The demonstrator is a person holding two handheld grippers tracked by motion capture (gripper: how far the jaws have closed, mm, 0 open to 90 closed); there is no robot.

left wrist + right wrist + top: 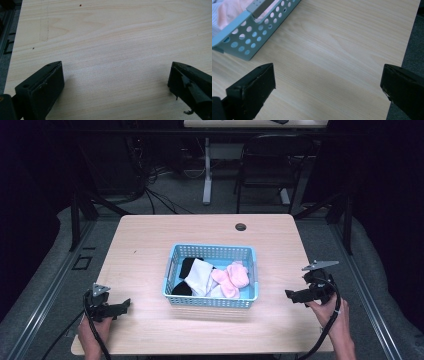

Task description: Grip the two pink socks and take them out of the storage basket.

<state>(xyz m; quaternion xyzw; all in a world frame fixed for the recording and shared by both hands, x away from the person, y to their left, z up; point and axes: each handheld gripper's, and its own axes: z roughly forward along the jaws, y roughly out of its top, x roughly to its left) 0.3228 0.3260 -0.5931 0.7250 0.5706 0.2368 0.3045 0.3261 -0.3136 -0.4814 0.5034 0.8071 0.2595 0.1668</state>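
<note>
While both grippers stay away from it, the blue basket (172, 270) stands near the middle of the desk (150, 235), a little closer to the near edge than to the far edge. It is a plastic basket with round holes in its walls. Inside it lie some socks: a black sock (186, 268) at the left side, a white sock (201, 276) beside it in the middle, and a pair of pink socks (231, 277) at the right side. In the right gripper view, one corner of the basket (242, 37) shows at the upper left, with pink cloth (229, 15) behind its wall. I can read no label or writing on the basket or on the socks.

The left gripper (123, 306) is over the near left corner of the desk, held by the left hand (92, 332), and it points toward the basket. In the left gripper view its jaws stand wide apart and between them there is only the bare wood.

The right gripper (292, 295) is near the right edge of the desk, held by the right hand (334, 317), well apart from the basket. Its jaws also stand wide apart and grasp nothing.

A small round hole (240, 226) is in the desk near the far edge.
</note>
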